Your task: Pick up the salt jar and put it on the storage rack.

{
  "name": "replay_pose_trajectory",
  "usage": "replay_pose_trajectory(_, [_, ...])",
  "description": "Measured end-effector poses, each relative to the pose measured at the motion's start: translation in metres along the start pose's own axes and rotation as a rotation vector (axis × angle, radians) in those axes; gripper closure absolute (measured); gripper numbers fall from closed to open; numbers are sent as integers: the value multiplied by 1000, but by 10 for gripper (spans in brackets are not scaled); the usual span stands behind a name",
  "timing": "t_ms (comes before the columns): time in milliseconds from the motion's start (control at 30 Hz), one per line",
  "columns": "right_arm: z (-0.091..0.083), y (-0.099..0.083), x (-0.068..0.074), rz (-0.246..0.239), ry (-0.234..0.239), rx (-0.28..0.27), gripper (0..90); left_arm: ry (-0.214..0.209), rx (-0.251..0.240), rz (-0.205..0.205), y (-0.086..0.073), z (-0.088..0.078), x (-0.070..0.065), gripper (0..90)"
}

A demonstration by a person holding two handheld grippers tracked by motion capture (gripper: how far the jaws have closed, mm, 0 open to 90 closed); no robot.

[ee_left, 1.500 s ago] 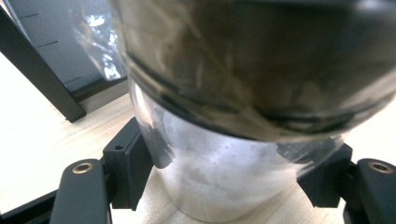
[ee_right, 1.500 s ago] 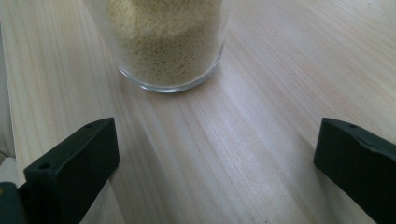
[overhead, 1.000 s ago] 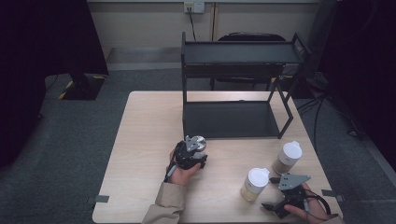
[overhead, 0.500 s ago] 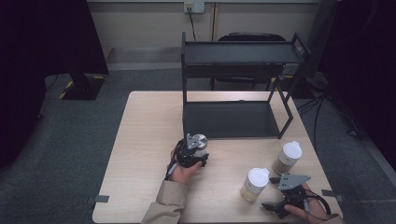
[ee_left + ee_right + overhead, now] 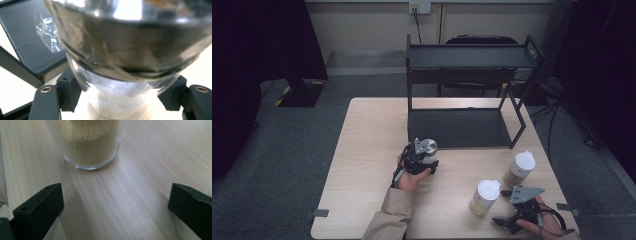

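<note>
My left gripper is shut on a clear glass jar with a silvery top, near the middle of the wooden table, just in front of the black rack. In the left gripper view the jar is very close and both pads press on its lower part. My right gripper rests open at the table's front right corner. In the right gripper view its jaws stand wide apart on bare wood, short of a glass jar of yellowish grains.
Two white-lidded jars stand at the right: one beside the right gripper, another farther back. The two-level black rack has a low shelf and a top shelf. A chair stands behind the table.
</note>
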State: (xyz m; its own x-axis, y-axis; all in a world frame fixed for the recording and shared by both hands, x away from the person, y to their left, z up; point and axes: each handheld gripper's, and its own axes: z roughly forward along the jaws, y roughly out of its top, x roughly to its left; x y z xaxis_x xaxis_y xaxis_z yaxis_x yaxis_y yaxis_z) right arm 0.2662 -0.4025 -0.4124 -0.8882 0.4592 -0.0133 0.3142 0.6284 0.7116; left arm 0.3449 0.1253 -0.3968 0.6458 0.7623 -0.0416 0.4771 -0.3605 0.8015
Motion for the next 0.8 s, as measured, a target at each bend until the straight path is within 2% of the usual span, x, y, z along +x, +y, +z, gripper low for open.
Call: replay_pose_trajectory(800, [0, 0, 0, 0, 0, 0, 0, -4, 3, 5, 28, 12, 2, 312])
